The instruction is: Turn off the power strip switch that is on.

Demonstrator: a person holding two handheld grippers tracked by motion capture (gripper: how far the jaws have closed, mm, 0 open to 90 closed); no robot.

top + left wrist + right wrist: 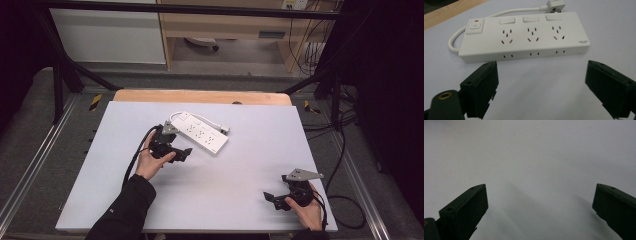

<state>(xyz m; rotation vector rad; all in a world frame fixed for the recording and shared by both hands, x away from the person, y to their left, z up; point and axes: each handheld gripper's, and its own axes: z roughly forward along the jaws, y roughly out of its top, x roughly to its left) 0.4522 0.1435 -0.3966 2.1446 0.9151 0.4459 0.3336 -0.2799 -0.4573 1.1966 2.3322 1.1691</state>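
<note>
A white plastic power strip (524,35) lies flat toward the far middle of the pale, matte bench (240,200), its cord (456,40) looping behind to a plug (554,5). The left gripper (541,87) sits just beside its long edge, jaws spread and empty. The right gripper (277,199), well apart near the front right corner, also has its jaws released over bare surface.

There is one white power strip (524,37) on the surface (200,200). It has three socket groups on top, three small rocker switches, one main power button (475,26), and one cord with one plug (554,5). Two tools are present: the left tool (541,85) and the right tool (540,207).
</note>
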